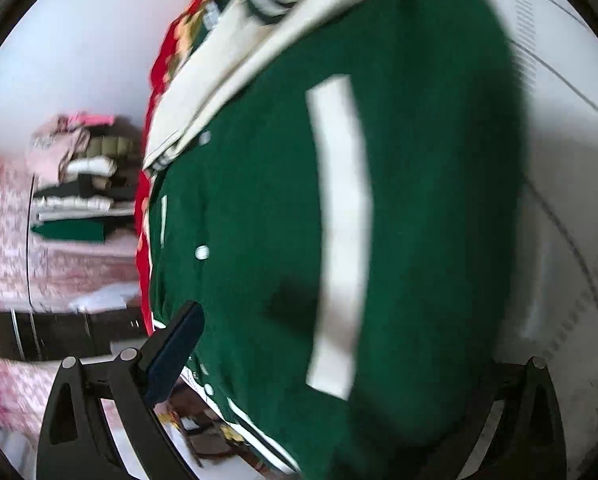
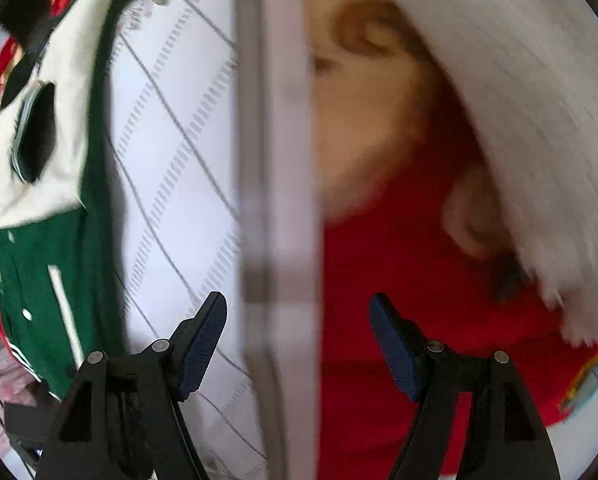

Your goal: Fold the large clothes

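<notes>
We work over a white quilt [image 2: 171, 152] with a stitched diamond pattern, our landmark, and on it lies the jacket [image 1: 419, 200]: a green varsity-style body with cream sleeves, white snap buttons and a white stripe, over red cloth at the quilt's far side. Its long axis runs with that stripe, roughly away from the left camera.

The coming move turns on this: the jacket lies directly ahead of and between the fingers of our left gripper [image 1: 339, 360], while from our right gripper [image 2: 299, 344] it sits well off to the left, across bare quilt. We judge the left hand the nearer one for the next fold.

The left gripper's jaws look spread, green cloth filling the space between them; the blur keeps us from telling whether a pad touches it. The right gripper's jaws stand spread and empty, straddling a pale upright edge [image 2: 279, 200] beside the quilt, with more red fabric beyond it.

A stack of folded clothes [image 1: 83, 196] rests well apart from the quilt, on a pink patterned surface.
</notes>
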`<control>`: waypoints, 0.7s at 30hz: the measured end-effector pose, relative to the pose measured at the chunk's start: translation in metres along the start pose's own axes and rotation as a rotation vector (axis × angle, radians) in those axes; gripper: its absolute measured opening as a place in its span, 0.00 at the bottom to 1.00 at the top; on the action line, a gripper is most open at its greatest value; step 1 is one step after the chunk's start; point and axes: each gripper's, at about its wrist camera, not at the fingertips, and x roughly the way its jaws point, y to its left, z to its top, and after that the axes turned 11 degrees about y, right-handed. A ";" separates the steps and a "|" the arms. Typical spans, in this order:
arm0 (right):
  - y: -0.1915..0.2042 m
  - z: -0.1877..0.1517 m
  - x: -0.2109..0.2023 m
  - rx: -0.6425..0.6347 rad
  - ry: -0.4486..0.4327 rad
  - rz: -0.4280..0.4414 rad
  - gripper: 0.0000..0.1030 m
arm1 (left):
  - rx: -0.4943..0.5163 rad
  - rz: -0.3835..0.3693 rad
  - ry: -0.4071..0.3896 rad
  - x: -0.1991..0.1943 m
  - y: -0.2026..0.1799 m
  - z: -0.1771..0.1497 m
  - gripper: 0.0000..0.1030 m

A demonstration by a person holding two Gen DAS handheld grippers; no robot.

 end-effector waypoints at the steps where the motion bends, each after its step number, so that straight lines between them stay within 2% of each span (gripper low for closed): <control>1: 0.006 0.013 -0.003 -0.008 -0.019 0.050 0.73 | -0.024 -0.017 0.002 0.000 0.008 0.001 0.83; 2: 0.011 0.022 -0.005 -0.011 -0.034 0.093 0.73 | -0.049 -0.035 0.001 -0.008 0.010 -0.002 0.55; 3: 0.016 0.034 -0.009 -0.018 -0.062 0.165 0.73 | -0.076 -0.072 -0.008 -0.010 0.021 -0.001 0.41; 4: 0.021 0.041 -0.012 -0.026 -0.086 0.228 0.74 | -0.092 -0.097 -0.019 -0.015 0.025 -0.002 0.21; 5: 0.028 0.052 -0.015 -0.038 -0.106 0.302 0.81 | -0.105 -0.115 -0.030 -0.019 0.032 0.000 0.15; 7: 0.045 0.070 -0.020 -0.084 -0.146 0.447 0.93 | -0.141 -0.147 -0.056 -0.027 0.045 0.002 0.12; 9: 0.063 0.082 -0.021 -0.122 -0.164 0.523 0.93 | -0.159 -0.168 -0.070 -0.031 0.054 0.003 0.12; 11: 0.081 0.102 -0.010 -0.147 -0.132 0.597 0.93 | -0.176 -0.198 -0.076 -0.031 0.063 0.003 0.11; 14: 0.102 0.121 0.006 -0.127 -0.053 0.668 0.93 | -0.175 -0.230 -0.087 -0.028 0.070 0.001 0.11; 16: 0.130 0.122 0.014 -0.118 -0.067 0.666 0.91 | -0.172 -0.249 -0.095 -0.026 0.076 0.001 0.10; 17: 0.137 0.122 0.015 -0.121 -0.075 0.656 0.63 | -0.173 -0.267 -0.098 -0.024 0.081 -0.001 0.10; 18: 0.154 0.114 0.025 -0.120 -0.065 0.641 0.41 | -0.175 -0.281 -0.098 -0.023 0.085 -0.001 0.10; 19: 0.158 0.112 0.024 -0.103 -0.053 0.609 0.31 | -0.177 -0.302 -0.100 -0.021 0.090 -0.003 0.10; 21: 0.176 0.104 0.018 -0.085 -0.064 0.598 0.19 | -0.180 -0.341 -0.107 -0.019 0.102 -0.006 0.09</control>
